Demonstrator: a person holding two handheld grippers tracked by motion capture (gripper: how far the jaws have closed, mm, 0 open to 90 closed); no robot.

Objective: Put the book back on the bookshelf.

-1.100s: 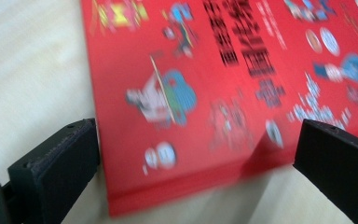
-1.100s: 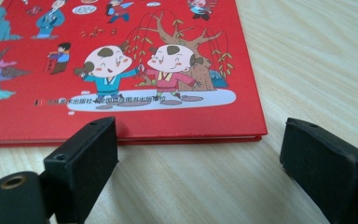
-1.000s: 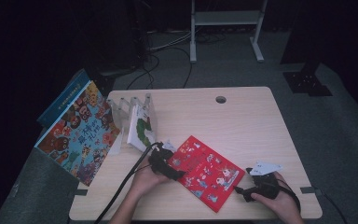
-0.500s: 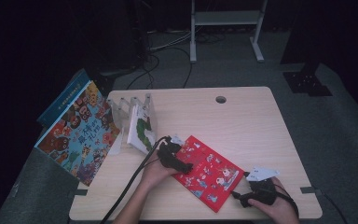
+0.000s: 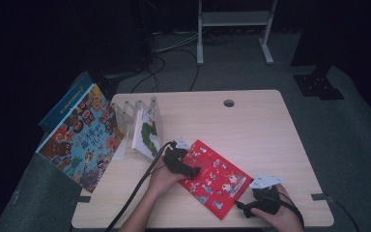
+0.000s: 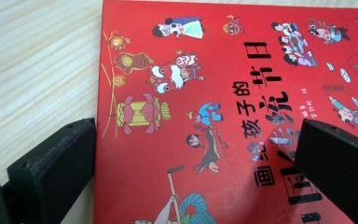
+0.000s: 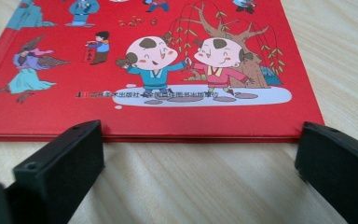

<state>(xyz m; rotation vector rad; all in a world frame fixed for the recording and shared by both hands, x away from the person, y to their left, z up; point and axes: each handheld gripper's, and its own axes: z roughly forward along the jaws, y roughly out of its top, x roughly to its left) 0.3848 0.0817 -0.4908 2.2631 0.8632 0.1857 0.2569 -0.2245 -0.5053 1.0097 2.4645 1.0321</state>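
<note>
A red picture book (image 5: pixel 215 179) with cartoon figures lies flat on the wooden table (image 5: pixel 251 135), near the front. My left gripper (image 5: pixel 192 170) is at the book's left corner. In the left gripper view it (image 6: pixel 196 158) is open, one jaw over the bare wood and the other over the red cover (image 6: pixel 223 70). My right gripper (image 5: pixel 245 210) rests at the book's lower right edge. It (image 7: pixel 200 158) stands open just short of the book's edge (image 7: pixel 168 70); its jaws have just been opening, with only bare table between them.
A clear divider rack (image 5: pixel 135 113) at the left holds a white and green book (image 5: pixel 147 135). A large colourful book (image 5: pixel 82 135) and a blue book (image 5: pixel 67 99) lean off the table's left edge. A cable hole (image 5: pixel 229 103) sits at the back.
My left gripper has shifted slightly up and right onto the red book's left corner. My right hand has stayed near the front edge. The book has not moved.
</note>
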